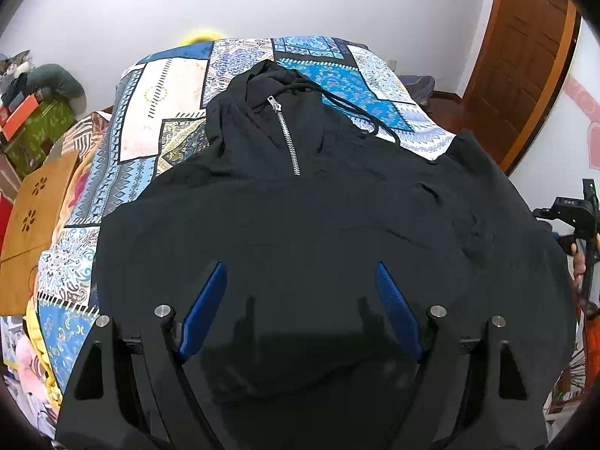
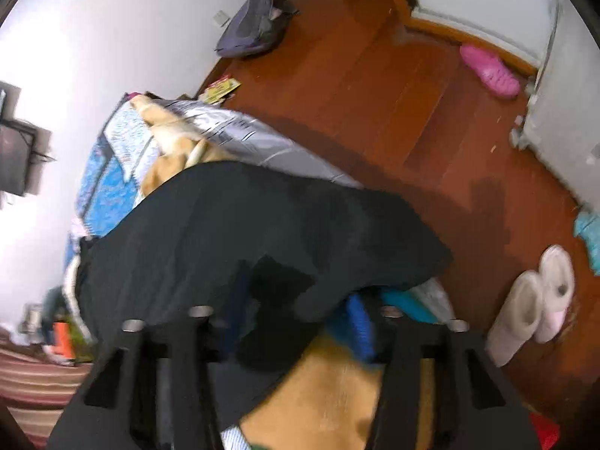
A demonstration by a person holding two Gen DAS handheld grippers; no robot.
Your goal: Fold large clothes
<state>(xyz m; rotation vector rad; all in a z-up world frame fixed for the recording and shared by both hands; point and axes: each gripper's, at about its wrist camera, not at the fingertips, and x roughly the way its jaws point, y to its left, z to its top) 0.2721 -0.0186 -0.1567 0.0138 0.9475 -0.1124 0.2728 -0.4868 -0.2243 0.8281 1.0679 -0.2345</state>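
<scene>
Black hoodie [image 1: 300, 225] spread face-up on bed [image 1: 180, 86], 1 edge draped over side. Soft, limp, bulky — likely sags unless held at hem corners or shoulders. Left tool [image 1: 302, 292] spread above cloth; right tool [image 2: 296, 315] blurred — cannot tell whether pinching fabric.

1. No legible text, brand or number anywhere
2. Faint marks on small dark display [image 1: 569, 202] at right edge of left wrist view, too small to read
3. Printed yellow packet [image 2: 220, 89] on floor, right wrist view: blurred, unreadable
</scene>
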